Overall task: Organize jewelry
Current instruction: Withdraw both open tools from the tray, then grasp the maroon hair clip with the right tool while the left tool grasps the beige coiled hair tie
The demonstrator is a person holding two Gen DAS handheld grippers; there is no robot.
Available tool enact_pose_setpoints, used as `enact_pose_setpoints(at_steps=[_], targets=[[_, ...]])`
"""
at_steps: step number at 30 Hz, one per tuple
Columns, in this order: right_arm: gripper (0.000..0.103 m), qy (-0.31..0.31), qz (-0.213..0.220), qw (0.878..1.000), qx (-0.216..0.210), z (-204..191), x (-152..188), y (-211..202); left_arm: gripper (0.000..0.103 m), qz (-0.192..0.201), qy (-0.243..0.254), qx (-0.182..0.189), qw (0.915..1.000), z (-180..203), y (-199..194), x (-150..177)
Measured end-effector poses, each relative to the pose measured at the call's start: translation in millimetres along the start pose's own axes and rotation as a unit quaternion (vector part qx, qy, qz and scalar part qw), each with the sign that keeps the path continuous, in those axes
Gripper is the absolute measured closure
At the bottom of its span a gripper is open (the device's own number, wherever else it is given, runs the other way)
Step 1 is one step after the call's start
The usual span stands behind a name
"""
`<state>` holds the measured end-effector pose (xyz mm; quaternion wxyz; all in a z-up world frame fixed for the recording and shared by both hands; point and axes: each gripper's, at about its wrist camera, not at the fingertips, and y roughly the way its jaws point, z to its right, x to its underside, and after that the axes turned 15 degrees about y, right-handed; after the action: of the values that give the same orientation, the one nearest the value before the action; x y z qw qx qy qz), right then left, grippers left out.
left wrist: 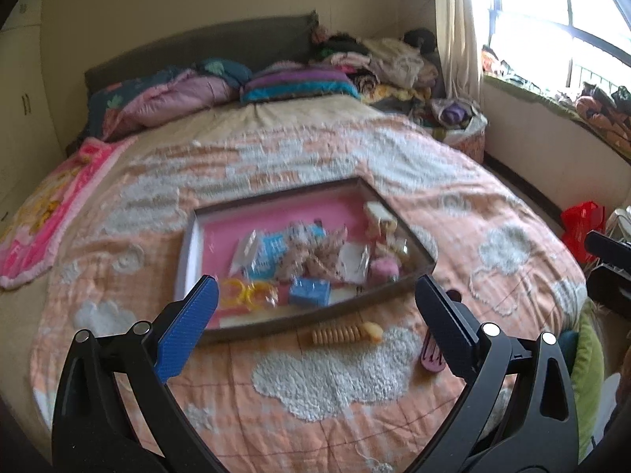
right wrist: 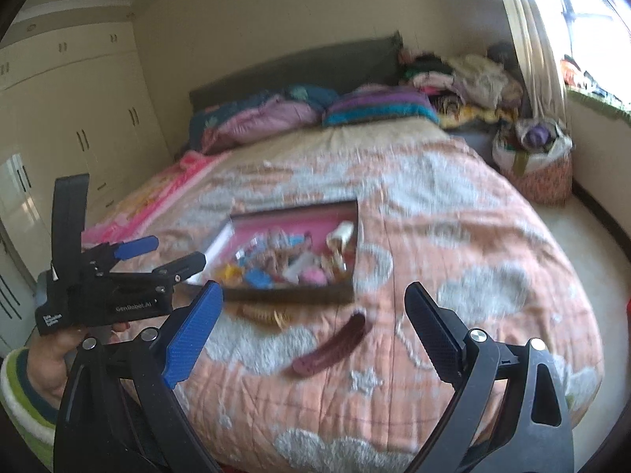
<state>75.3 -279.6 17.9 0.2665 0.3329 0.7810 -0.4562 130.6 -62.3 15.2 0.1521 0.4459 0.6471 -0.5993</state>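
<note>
Many trinkets (left wrist: 299, 260) fill pink-lined tray (left wrist: 276, 207).

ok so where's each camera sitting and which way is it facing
Left wrist: on the left hand-held gripper, open, facing the tray on the bed.
Right wrist: on the right hand-held gripper, open, facing the same tray from further right; the left gripper and hand show.
Shared: tray, tan clip, maroon clip.
</note>
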Motion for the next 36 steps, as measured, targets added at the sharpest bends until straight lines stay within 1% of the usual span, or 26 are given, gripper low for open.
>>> enact_pose_setpoints(at_steps=[5,9,12,15,17,19,20,21,23,24,25,26,29,32,33,34,35,36], targets=[[0.010,0.032,-0.045,0.998,0.023,24,15,38,0.010,-0.032,-0.004,0.020,0.9993,4,28,16],[0.010,0.065,-0.078,0.994,0.034,45,24,66,0.010,-0.068,-0.007,0.049,0.9964,8,57,29],[0.010,0.088,-0.103,0.990,0.030,60,26,87,0.010,-0.088,-0.011,0.065,0.9939,12,76,36],[0.011,0.090,-0.118,0.989,0.028,66,26,111,0.010,-0.098,-0.015,0.072,0.9925,16,89,39],[0.014,0.097,-0.135,0.986,0.020,69,27,130,0.010,-0.098,-0.016,0.078,0.9921,16,94,41],[0.023,0.133,-0.164,0.978,0.004,76,32,148,0.010,-0.098,-0.026,0.094,0.9904,14,100,45],[0.024,0.151,-0.172,0.974,-0.005,79,35,156,0.010,-0.103,-0.031,0.101,0.9890,13,104,47],[0.026,0.154,-0.170,0.973,-0.004,80,36,160,0.010,-0.107,-0.032,0.100,0.9887,13,106,48],[0.052,0.137,-0.160,0.977,0.008,77,36,165,0.010,-0.114,-0.029,0.097,0.9883,16,112,51],[0.074,0.131,-0.160,0.978,0.005,76,36,165,0.010,-0.117,-0.028,0.097,0.9879,17,116,52],[0.083,0.138,-0.161,0.977,-0.007,76,36,163,0.010,-0.120,-0.027,0.097,0.9876,19,120,52],[0.089,0.140,-0.158,0.977,-0.013,76,35,159,0.010,-0.123,-0.026,0.096,0.9874,21,123,53],[0.089,0.103,-0.119,0.988,-0.006,66,30,130,0.010,-0.123,-0.027,0.081,0.9888,25,131,55],[0.089,0.101,-0.098,0.990,-0.011,65,26,108,0.010,-0.120,-0.032,0.074,0.9894,26,134,54],[0.089,0.100,-0.092,0.991,-0.012,65,24,104,0.011,-0.123,-0.034,0.074,0.9891,27,136,54],[0.089,0.097,-0.086,0.991,-0.014,65,22,97,0.019,-0.126,-0.031,0.069,0.9891,28,136,54],[0.089,0.095,-0.082,0.992,-0.016,63,21,91,0.033,-0.128,-0.027,0.063,0.9894,29,136,55],[0.089,0.093,-0.078,0.992,-0.017,61,21,86,0.039,-0.128,-0.025,0.062,0.9895,28,134,56]])
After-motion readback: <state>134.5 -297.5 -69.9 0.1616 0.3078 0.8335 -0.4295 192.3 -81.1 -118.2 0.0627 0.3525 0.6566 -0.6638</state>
